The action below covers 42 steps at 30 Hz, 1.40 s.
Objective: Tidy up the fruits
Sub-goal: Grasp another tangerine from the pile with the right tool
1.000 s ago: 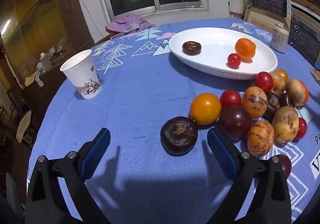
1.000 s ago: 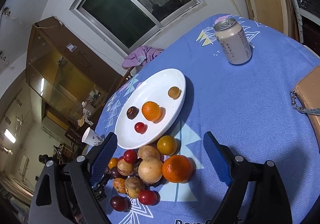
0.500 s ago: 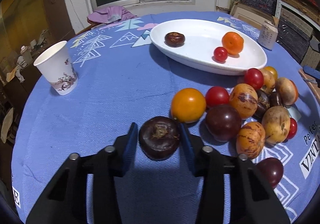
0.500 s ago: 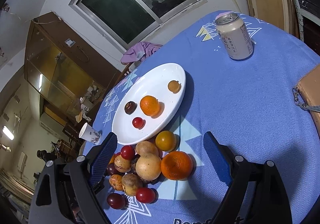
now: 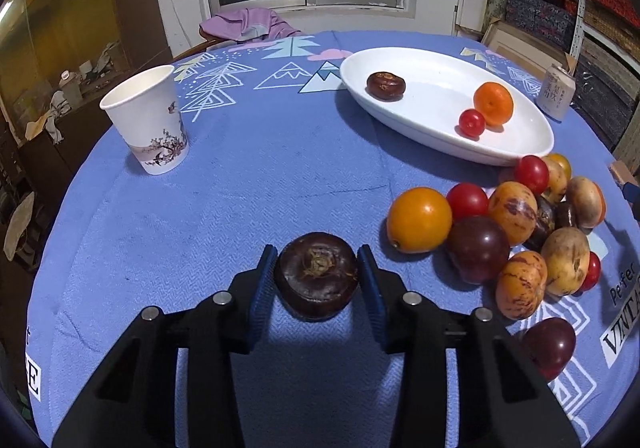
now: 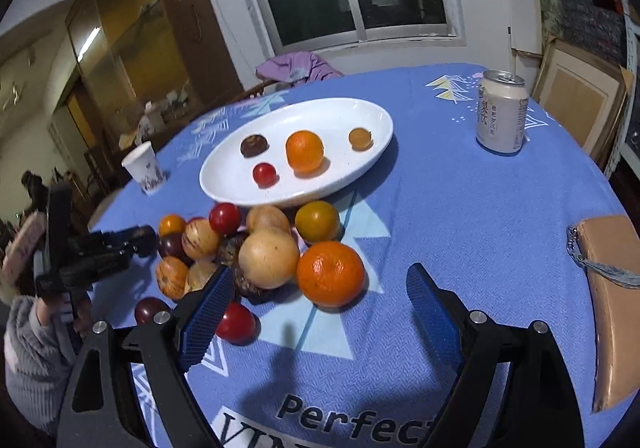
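Closed now where a second ago it stood wide, the left claw [image 5: 317, 276] has its ribbed blue pads pressed on both sides of a dark fruit [image 5: 316, 275], a squat, glossy maroon thing with a dry tan tuft on top, resting on the woven blue cloth of the desk [image 5: 248, 183]. I'd say the pick-up is in hand; next comes a lift and a carry to the smooth white oval plate [image 5: 440, 87], setting it beside the similar dark fruit [image 5: 385, 86] there, with a gentle squeeze so the round skin doesn't slip. From the right side, the view has rolled level, and the right claw [image 6: 316, 310] hangs wide and empty over a pebbly orange [image 6: 330, 273] at the near edge of the heap. A matte can [image 6: 501, 112] and paper cup [image 6: 145, 167] stand well apart.
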Each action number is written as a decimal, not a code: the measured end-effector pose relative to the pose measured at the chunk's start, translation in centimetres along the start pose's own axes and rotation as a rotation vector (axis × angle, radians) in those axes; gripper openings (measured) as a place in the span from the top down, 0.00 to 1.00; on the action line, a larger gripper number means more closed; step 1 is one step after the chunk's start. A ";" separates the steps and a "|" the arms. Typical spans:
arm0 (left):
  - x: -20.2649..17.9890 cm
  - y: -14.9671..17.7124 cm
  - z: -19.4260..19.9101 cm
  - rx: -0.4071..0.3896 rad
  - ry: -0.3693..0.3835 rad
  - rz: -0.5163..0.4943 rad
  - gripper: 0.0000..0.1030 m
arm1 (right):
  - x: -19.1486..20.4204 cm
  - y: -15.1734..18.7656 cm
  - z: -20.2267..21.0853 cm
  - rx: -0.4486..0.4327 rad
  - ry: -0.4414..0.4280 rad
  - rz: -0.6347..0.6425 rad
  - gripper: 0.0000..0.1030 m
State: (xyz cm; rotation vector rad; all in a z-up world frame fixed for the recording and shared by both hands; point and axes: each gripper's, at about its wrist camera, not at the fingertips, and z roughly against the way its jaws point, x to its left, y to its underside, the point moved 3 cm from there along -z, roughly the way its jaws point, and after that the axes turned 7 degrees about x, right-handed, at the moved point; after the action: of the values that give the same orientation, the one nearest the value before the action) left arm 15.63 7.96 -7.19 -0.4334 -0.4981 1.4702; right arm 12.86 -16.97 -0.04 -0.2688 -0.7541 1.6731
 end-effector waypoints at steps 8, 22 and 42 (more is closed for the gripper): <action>-0.6 0.2 -0.3 0.009 0.006 -0.017 0.60 | 0.9 1.2 -2.2 0.065 0.193 0.149 0.35; -0.5 0.3 -0.5 0.021 0.008 -0.008 0.60 | 0.8 -0.5 -4.5 0.079 0.189 0.139 0.48; -1.7 0.7 1.9 -0.070 0.026 -0.021 0.61 | -1.5 -0.5 -2.4 0.028 0.120 -0.003 0.55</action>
State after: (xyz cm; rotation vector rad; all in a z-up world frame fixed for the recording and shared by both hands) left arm 13.92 6.26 -6.13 -0.5004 -0.5333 1.4282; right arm 14.99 -17.54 -1.93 -0.3452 -0.6411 1.6480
